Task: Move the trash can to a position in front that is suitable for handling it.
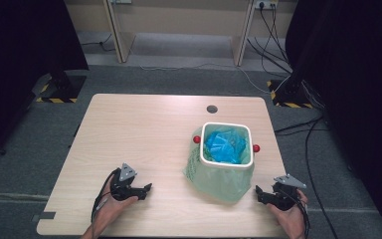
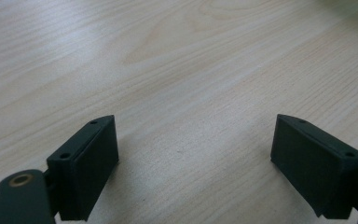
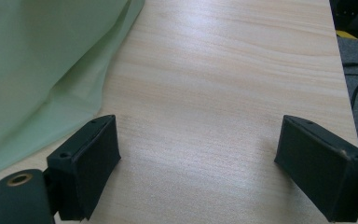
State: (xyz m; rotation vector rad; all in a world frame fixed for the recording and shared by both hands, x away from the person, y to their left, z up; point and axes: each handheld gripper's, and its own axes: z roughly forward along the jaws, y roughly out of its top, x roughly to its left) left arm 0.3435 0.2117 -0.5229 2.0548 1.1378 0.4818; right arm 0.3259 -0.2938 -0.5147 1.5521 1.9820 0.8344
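A white square bin [image 1: 227,144] is standing on the right half of the wooden table [image 1: 144,129], and it serves as the reference for everything below. A pale green liner bag [image 1: 219,179] is draping over the outside of the bin and spreading onto the tabletop on its near side. A crumpled blue bag [image 1: 224,145] is sitting inside the bin. Two small red knobs [image 1: 256,148] are projecting from the bin's left and right sides.

The right gripper [image 1: 264,193] is resting on the table just beside the bin's near-right corner, with its jaws pointing toward the bin. In the right gripper view the jaws are standing wide apart with nothing between them, and the green liner's loose edge [image 3: 51,84] is lying just ahead and to the left of the left jaw, close but not touching.

The left gripper [image 1: 144,189] is resting to the near left of the bin, farther from the liner. Its jaws are also standing wide apart over bare tabletop [image 2: 186,84], holding nothing.

Judgement: the right gripper is the nearer one to the liner. The liner's free hem is running roughly along the bin's near side, so a short advance toward the bin should be bringing the hem between the right jaws, while the left gripper is needing a longer travel rightward.
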